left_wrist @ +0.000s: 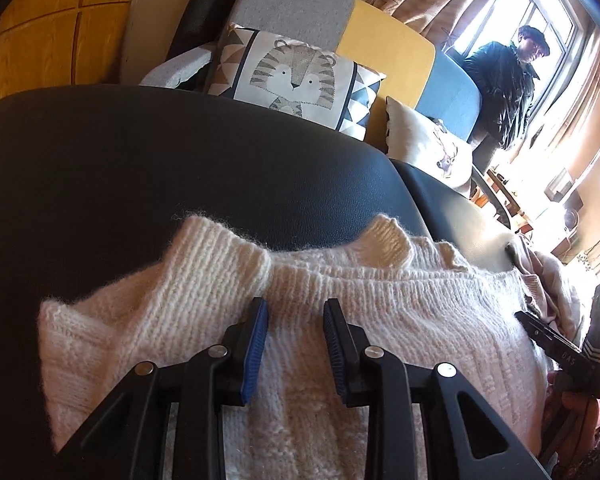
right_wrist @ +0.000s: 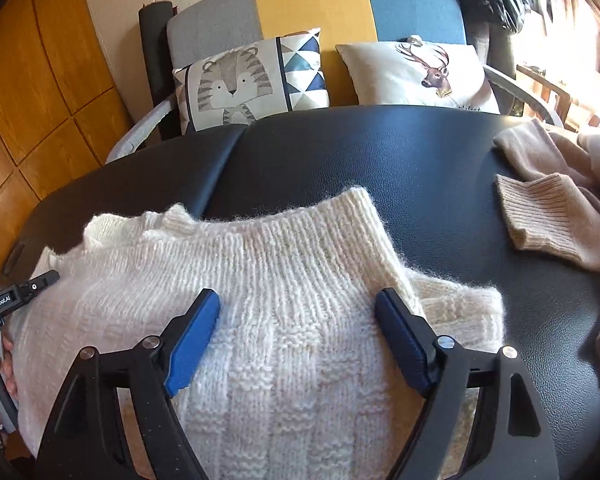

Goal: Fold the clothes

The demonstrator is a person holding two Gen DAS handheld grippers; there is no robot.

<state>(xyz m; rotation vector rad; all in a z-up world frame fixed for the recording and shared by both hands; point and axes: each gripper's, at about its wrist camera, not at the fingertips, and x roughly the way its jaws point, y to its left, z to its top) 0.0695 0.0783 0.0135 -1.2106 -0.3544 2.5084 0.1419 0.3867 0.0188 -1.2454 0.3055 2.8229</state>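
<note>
Item: white knit sweater [right_wrist: 284, 320], laid part-folded on the black padded table [right_wrist: 380, 160]; left gripper [left_wrist: 296, 320] held narrow, right gripper [right_wrist: 300, 320] spread wide, apparently nothing pinched; edges to be squared and layers pressed flat before the next fold is taken.

Both my wrist cameras look steeply down, close over the white knit sweater [left_wrist: 284, 320] [right_wrist: 268, 304] on the black padded surface [left_wrist: 180, 168] [right_wrist: 380, 168], sharing its far-edge sofa [left_wrist: 384, 44] [right_wrist: 312, 4].
</note>
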